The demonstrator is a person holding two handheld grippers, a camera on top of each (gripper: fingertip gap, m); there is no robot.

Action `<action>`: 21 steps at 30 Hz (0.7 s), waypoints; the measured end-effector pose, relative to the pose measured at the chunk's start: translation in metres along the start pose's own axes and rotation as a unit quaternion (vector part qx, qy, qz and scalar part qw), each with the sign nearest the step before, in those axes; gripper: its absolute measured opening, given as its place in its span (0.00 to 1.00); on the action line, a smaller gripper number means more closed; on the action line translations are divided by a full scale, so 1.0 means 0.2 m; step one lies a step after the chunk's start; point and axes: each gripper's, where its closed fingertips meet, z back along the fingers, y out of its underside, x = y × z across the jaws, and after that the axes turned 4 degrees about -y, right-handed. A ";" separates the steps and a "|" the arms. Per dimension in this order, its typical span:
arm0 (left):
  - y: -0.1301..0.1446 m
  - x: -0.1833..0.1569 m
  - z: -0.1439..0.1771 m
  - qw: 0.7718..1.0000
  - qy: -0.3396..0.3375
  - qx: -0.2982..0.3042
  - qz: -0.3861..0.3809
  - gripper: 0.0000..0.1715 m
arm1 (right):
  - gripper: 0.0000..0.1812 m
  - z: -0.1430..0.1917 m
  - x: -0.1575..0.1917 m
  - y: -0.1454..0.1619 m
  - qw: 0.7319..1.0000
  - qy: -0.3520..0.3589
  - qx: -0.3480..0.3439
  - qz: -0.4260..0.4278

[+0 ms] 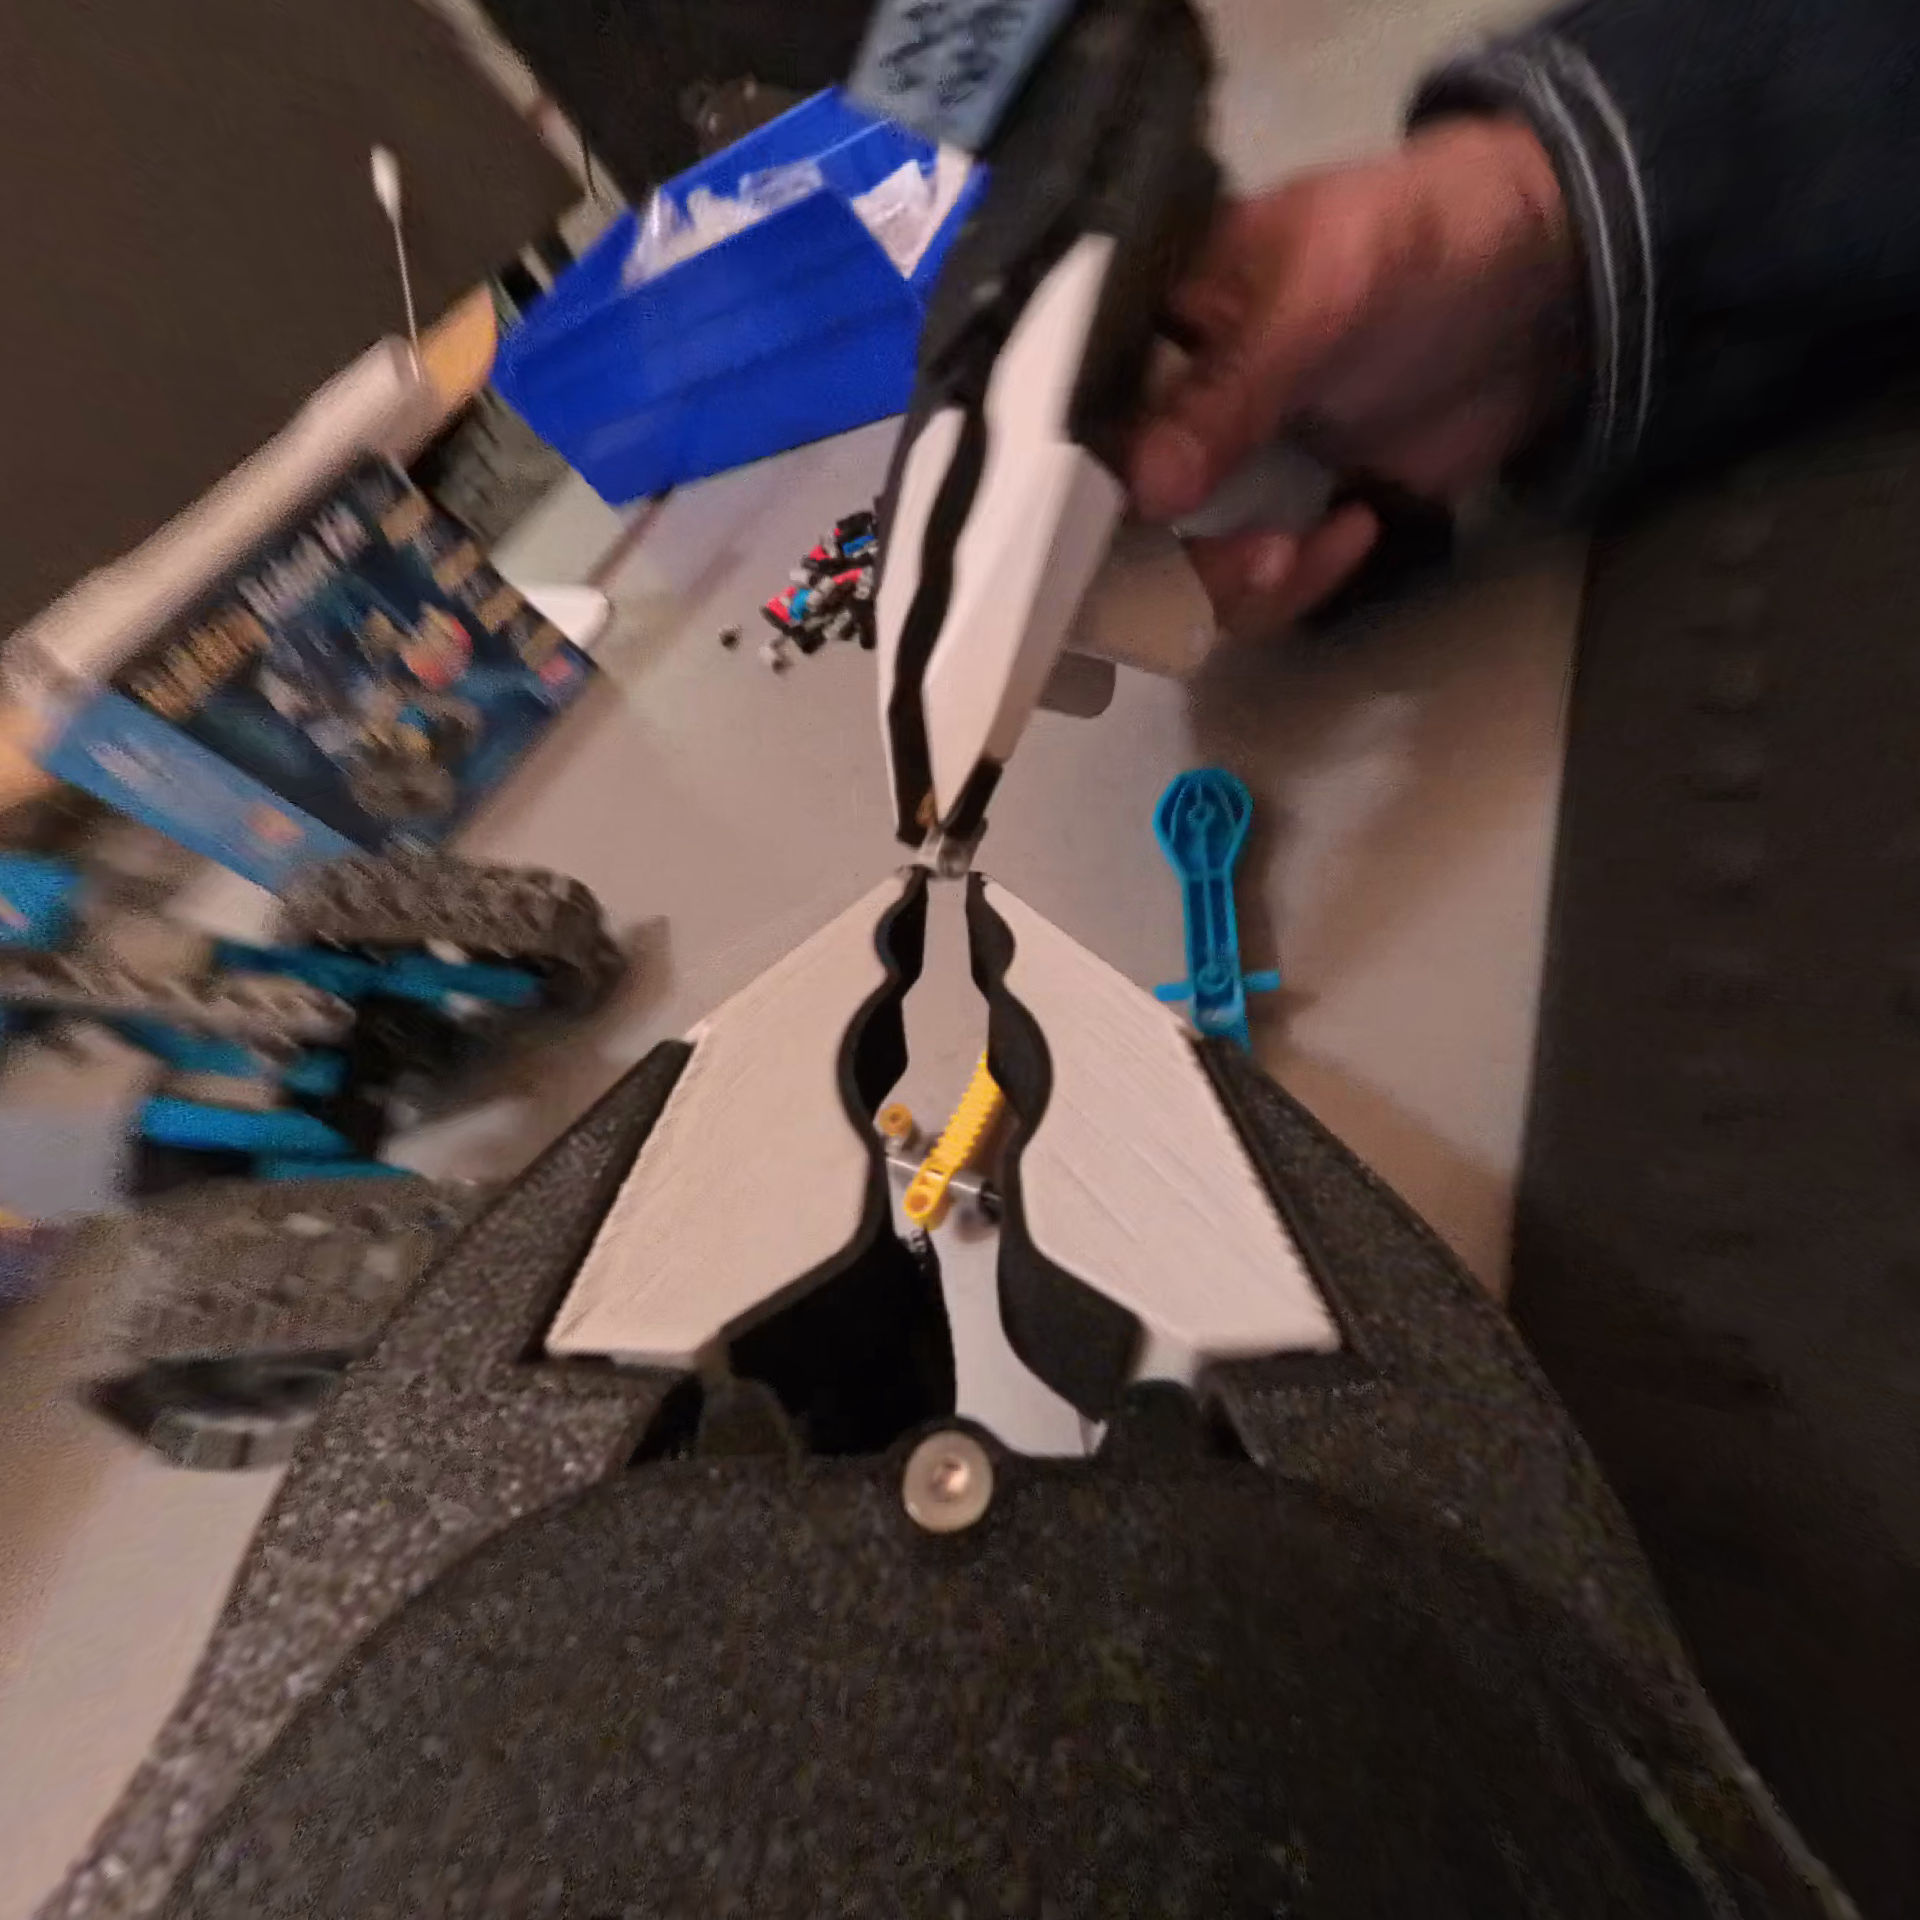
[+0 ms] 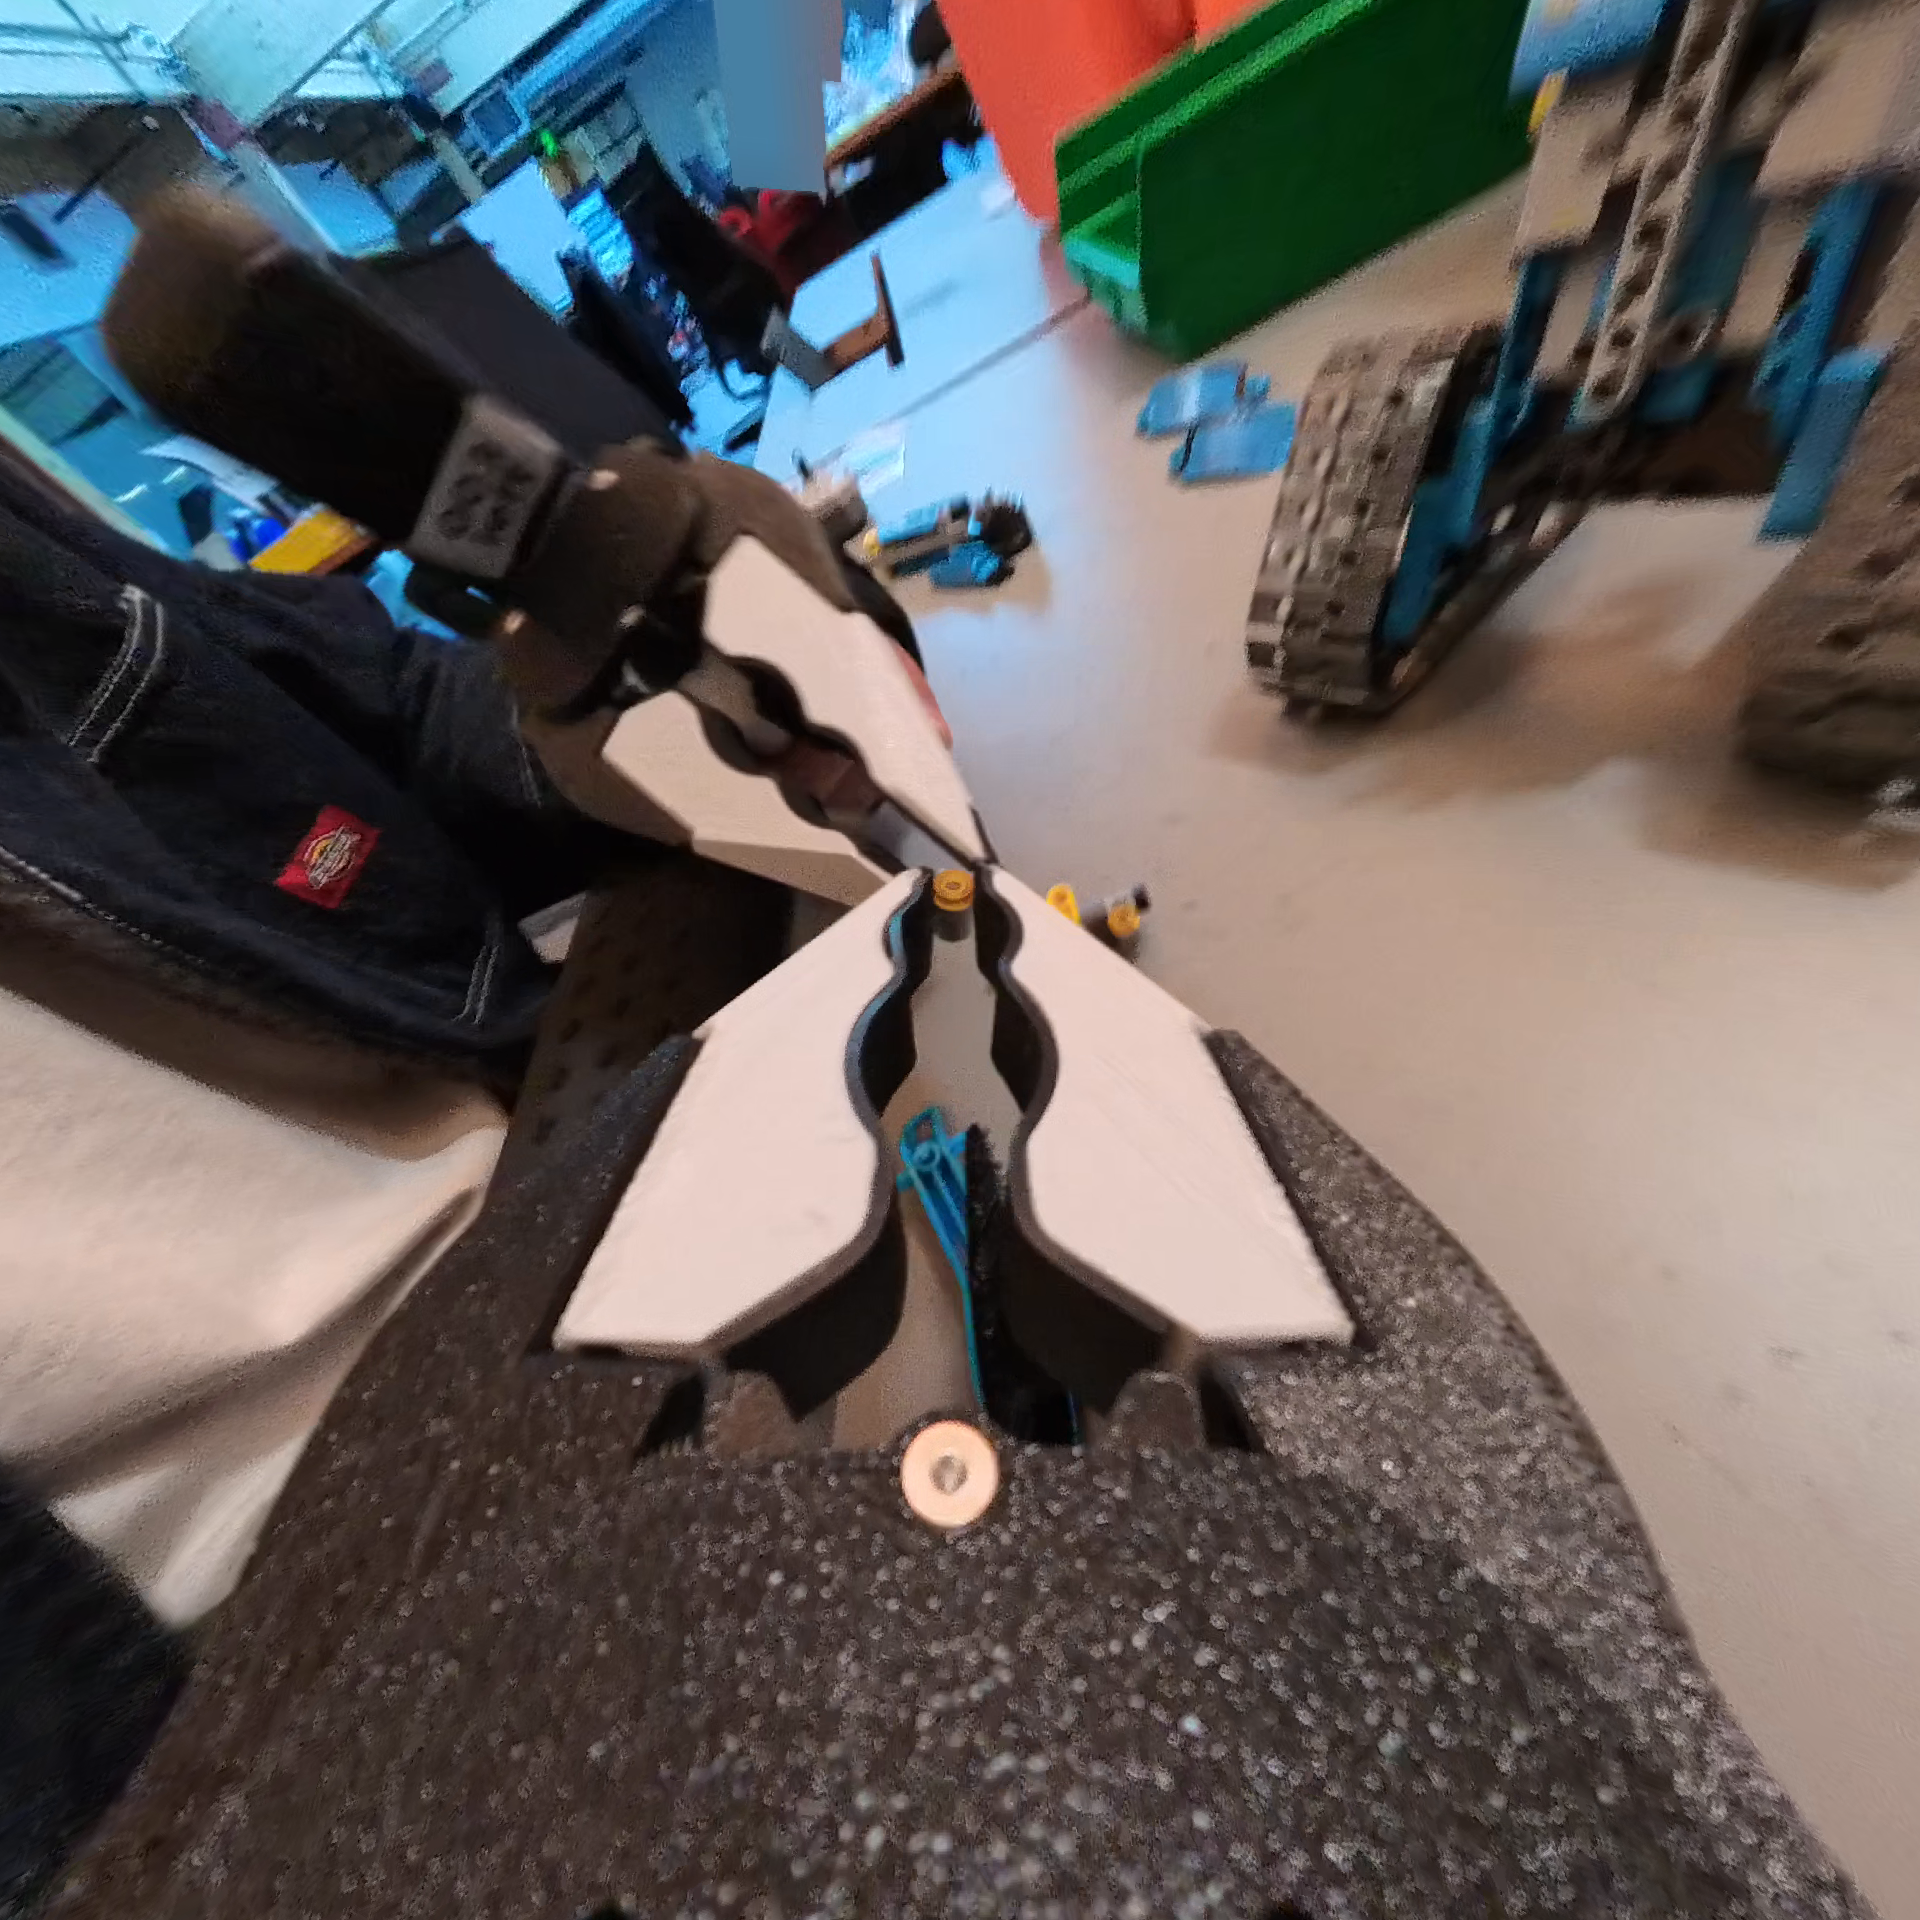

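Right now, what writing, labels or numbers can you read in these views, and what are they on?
Blue printed box: lettering blurred, unreadable.
Pale label atop the right gripper: smeared, unreadable.
Red patch on the dark garment: a logo, which I won't repeat.
Dark block on the left gripper: raised marks, blurred.

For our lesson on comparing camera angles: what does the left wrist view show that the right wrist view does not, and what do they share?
Only the left wrist view shows the blue bin, the printed box, the heap of small parts and the hand holding the right claw.

Only the right wrist view shows the green bin, an orange panel, dark trousers and a yellow bush at its claw tips.

Both show the tracked model, the pale table, the blue tool and the left claw, tips meeting.
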 end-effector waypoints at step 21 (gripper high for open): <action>-0.23 0.09 0.11 0.970 0.056 -0.133 0.197 0.04 | 0.03 -0.01 0.12 -0.24 0.981 -0.093 -0.150 -0.080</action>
